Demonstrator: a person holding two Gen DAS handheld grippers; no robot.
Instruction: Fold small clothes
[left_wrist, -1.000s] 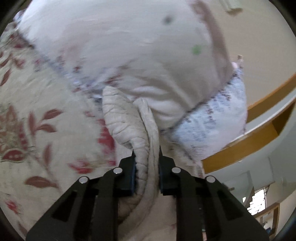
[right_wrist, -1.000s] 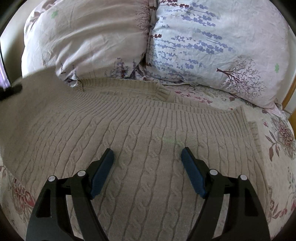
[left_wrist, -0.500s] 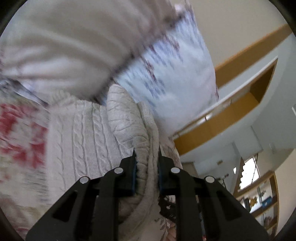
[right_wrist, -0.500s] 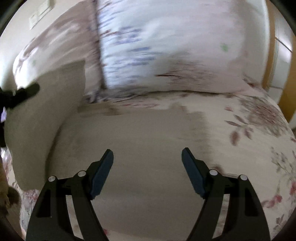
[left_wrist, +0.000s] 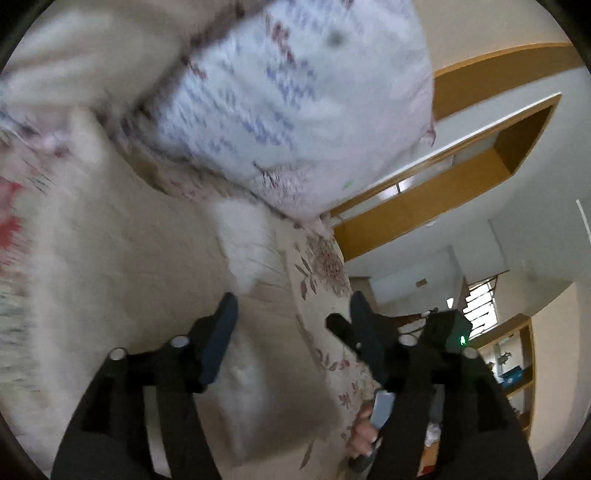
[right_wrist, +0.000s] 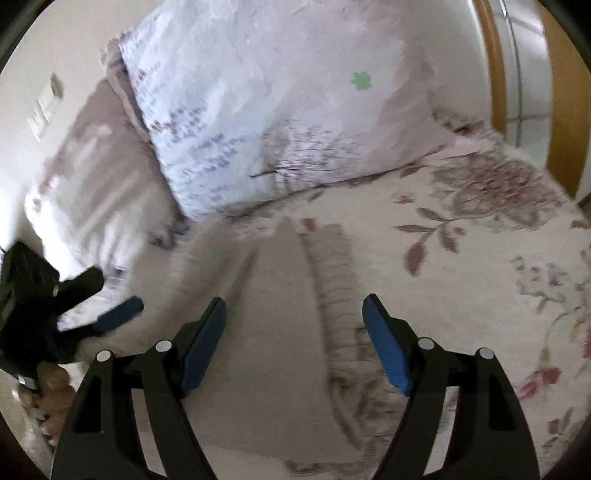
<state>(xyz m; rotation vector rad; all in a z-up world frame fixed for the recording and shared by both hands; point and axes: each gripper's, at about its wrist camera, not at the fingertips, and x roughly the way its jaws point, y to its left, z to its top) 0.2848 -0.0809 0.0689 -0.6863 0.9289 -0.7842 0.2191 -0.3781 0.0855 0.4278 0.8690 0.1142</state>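
As my left gripper (left_wrist: 291, 325) lets go, its jaws are opening and nothing is pinched between them any more: half a second ago they were clamped on a bunched fold of the beige knitted sweater (right_wrist: 280, 314), and that fold now lies dropped on the floral bedspread (right_wrist: 480, 258). A second ago the sweater lay spread wide and flat below the pillows; now it shows as a narrower, doubled shape with its ribbed edge running up the right side, so I judge that one side has been carried across and laid over the body, and the first fold is made.

The sweater rests on the bed just below the blue-printed pillow (right_wrist: 258, 110), with the pink pillow (right_wrist: 92, 166) to its left. My right gripper (right_wrist: 293, 339) hangs over the folded edge with its jaws wide apart and empty, both blue pads clear of the knit, tilted steeply down at the cloth. My left gripper points more shallowly, toward the pillow and the wooden bed frame (left_wrist: 424, 206); in the right wrist view it shows at the left edge, above the sweater's near-left part. Both views are smeared with motion, so I cannot say for certain whether the fold lies square. My right hand (left_wrist: 364, 432) shows only in part at the bottom of the left wrist view.
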